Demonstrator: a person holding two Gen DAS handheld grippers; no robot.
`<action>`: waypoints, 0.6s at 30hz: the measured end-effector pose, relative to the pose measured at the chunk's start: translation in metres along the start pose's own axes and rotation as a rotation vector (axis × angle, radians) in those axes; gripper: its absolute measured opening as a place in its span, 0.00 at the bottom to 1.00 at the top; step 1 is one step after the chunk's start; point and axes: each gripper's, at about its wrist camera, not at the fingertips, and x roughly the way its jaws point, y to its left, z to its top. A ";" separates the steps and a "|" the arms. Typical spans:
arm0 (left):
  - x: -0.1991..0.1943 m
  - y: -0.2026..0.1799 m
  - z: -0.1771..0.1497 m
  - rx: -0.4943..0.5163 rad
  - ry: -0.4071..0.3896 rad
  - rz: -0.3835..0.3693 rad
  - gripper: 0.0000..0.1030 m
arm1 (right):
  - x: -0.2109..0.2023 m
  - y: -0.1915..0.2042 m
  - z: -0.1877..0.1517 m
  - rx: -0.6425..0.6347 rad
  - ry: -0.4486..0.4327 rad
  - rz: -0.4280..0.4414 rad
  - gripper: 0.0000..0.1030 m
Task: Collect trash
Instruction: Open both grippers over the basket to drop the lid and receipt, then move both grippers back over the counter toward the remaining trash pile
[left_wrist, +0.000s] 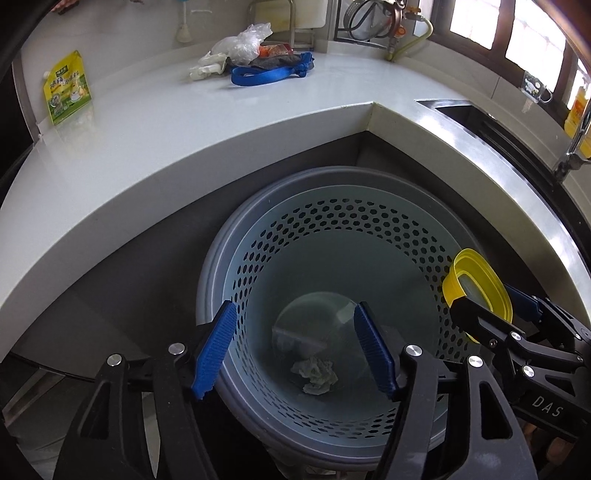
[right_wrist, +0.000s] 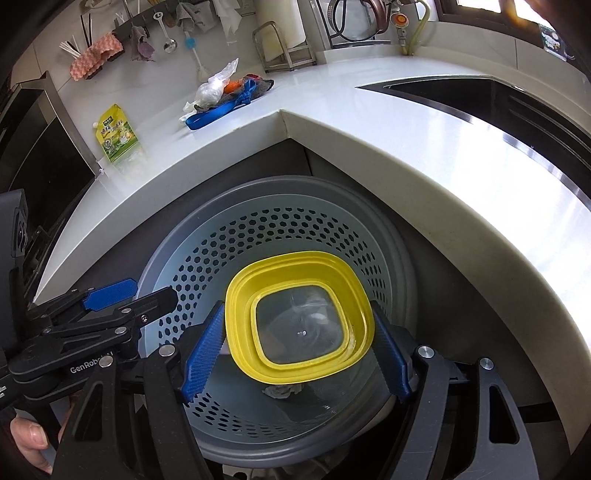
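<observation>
Yellow lid is sitting frame centre, clamped between right gripper pads, over perforated bin. Crumpled paper is lying at bin bottom. Left gripper is hovering with jaws apart, empty.

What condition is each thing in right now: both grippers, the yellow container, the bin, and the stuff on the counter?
Left gripper: open, empty, over the bin.
Right gripper: shut on the yellow container.
Yellow container: lidless, empty, held above the bin.
Bin: lidless, crumpled paper at the bottom.
Green pouch: lying on the counter.
Plastic bag: crumpled, on the counter.
Blue strap: looped, beside the bag.
</observation>
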 end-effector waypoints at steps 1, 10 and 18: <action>0.000 0.000 0.000 -0.001 -0.001 0.002 0.65 | 0.000 0.000 0.000 0.002 0.000 -0.001 0.70; 0.000 0.002 0.001 -0.004 -0.001 0.006 0.65 | -0.003 -0.003 0.002 0.014 -0.008 0.004 0.77; -0.002 0.003 0.001 -0.003 -0.011 0.012 0.67 | -0.006 -0.002 0.001 0.014 -0.024 0.006 0.77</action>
